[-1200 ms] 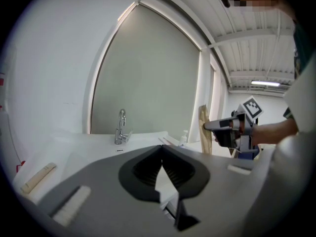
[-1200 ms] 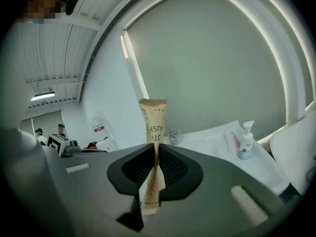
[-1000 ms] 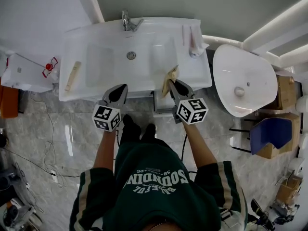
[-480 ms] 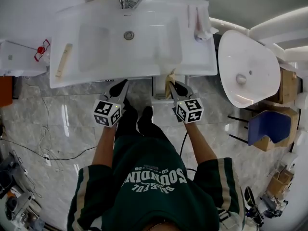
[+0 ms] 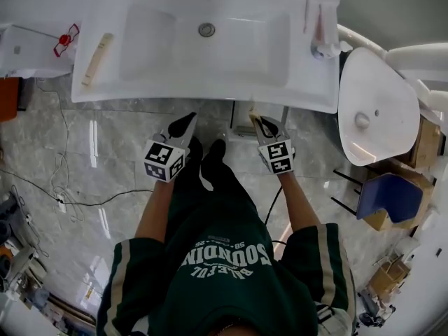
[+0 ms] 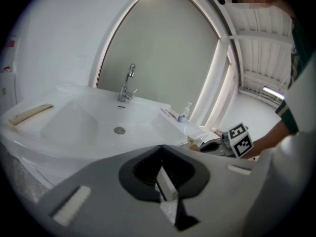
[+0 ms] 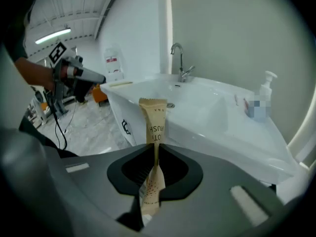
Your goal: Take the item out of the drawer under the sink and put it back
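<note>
A white sink (image 5: 231,54) fills the top of the head view. My right gripper (image 5: 257,120) is just below its front rim, shut on a tan toothbrush packet (image 5: 253,110). In the right gripper view the packet (image 7: 154,125) stands upright out of the closed jaws of that gripper (image 7: 155,146), with the sink (image 7: 212,115) behind it. My left gripper (image 5: 187,122) hangs beside it to the left, also under the rim. Its jaws (image 6: 161,149) meet with nothing held. A pale drawer part (image 5: 241,127) shows under the sink between the two grippers.
A tan stick-shaped item (image 5: 96,58) lies on the sink's left ledge; a soap bottle and toothbrushes (image 5: 318,30) are on its right ledge. A white oval basin (image 5: 374,110) stands at the right. The person's feet (image 5: 210,158) are on the marble floor, with cables (image 5: 63,187) at the left.
Both grippers have sunk from the sink top's level to below its front rim. The right one still holds the packet and has rolled it more upright.
</note>
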